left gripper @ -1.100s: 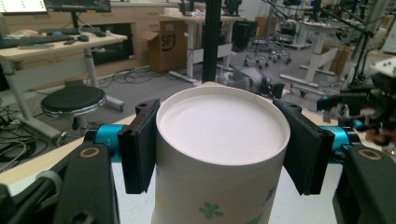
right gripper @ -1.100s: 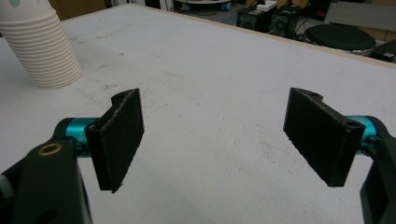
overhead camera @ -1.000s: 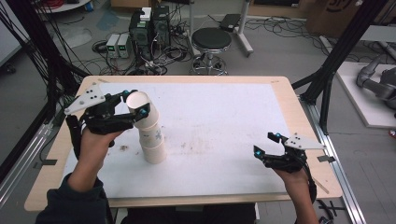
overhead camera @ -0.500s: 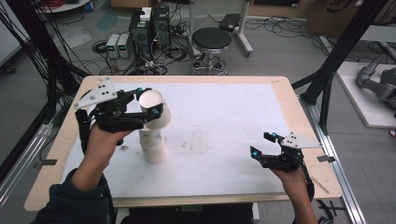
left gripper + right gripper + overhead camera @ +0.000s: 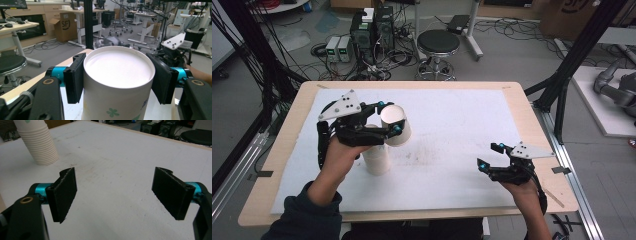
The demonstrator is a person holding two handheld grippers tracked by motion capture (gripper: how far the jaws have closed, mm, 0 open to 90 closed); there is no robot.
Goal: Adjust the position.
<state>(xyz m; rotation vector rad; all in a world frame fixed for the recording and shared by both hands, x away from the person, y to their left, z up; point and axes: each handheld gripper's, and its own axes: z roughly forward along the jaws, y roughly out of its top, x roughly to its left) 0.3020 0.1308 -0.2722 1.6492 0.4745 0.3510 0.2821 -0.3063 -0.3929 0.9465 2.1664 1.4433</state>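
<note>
My left gripper (image 5: 390, 117) is shut on a white paper cup (image 5: 395, 125) and holds it in the air, tilted, just above and right of a stack of upturned white cups (image 5: 376, 159). In the left gripper view both black pads (image 5: 75, 77) press the sides of the cup (image 5: 117, 65), which bears green clover prints. My right gripper (image 5: 488, 156) rests low over the mat at the near right. It is open, with nothing between its jaws (image 5: 115, 192). The stack of cups (image 5: 37, 142) stands far off at the upper left of the right gripper view.
A white mat (image 5: 452, 115) covers the wooden table (image 5: 272, 170). Behind the table's far edge are a black stool (image 5: 438, 42) and computer boxes with cables. Black frame posts rise at both sides. The right gripper's grey plate (image 5: 173, 42) shows beyond the cup.
My left gripper has carried the cup to the right, away from the top of the stack. The right gripper has stayed where it was.
</note>
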